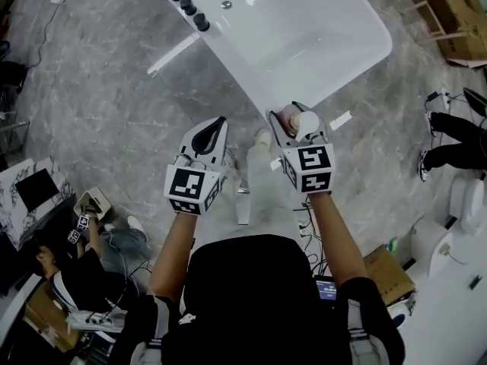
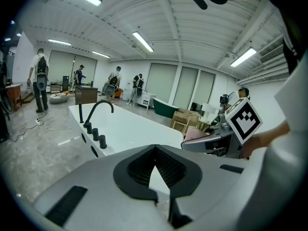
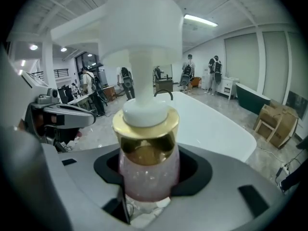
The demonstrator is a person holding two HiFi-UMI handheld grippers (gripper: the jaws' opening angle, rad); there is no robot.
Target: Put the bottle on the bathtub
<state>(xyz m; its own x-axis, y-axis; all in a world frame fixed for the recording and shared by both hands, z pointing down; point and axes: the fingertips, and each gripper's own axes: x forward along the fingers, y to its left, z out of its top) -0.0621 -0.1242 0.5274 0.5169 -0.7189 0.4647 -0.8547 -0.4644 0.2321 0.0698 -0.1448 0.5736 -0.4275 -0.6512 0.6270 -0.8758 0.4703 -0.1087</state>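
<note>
A pump bottle with a pink body, gold collar and white pump head stands upright between the jaws of my right gripper, which is shut on its body. From the head view the bottle and right gripper hang just short of the near end of the white bathtub. My left gripper is to its left over the grey floor, jaws shut with nothing in them. The bathtub lies ahead of both grippers.
A black faucet and several black knobs line the tub's left rim. Cardboard boxes sit at the far right. A person's legs are at the right, and another person sits low at the left. Cables run across the floor.
</note>
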